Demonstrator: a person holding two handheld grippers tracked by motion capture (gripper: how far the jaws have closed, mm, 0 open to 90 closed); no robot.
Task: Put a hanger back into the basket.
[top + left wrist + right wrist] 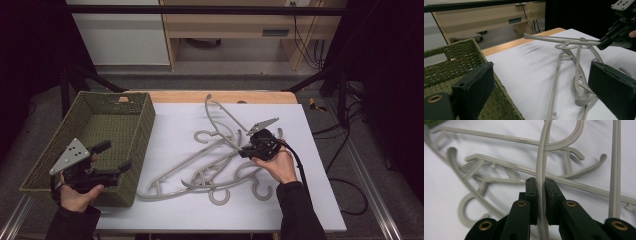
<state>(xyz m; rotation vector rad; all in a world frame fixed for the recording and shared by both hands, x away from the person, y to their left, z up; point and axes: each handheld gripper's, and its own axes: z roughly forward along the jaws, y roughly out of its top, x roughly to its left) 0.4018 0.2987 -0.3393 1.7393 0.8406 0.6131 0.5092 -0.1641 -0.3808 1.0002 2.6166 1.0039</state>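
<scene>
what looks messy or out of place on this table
The grey hangers lie in a crossed, tangled pile on the white tabletop, hooks pointing different ways. The right gripper is clamped on one hanger's bar, lifting it off the pile. The green basket sits straight; nothing looks broken.

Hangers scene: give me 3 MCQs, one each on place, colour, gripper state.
1. Where is the basket?
A. left end of table
B. right end
C. on the floor

2. What colour are the hangers?
A. black
B. beige-grey
C. red

3. What is the right gripper doing?
A. open, holding nothing
B. closed on a hanger
C. inside the basket

Answers: 1 A, the high view shows it at the table's left end. 2 B, all the hangers are pale beige-grey. 3 B, the right gripper view shows a hanger bar pinched between its jaws.
</scene>
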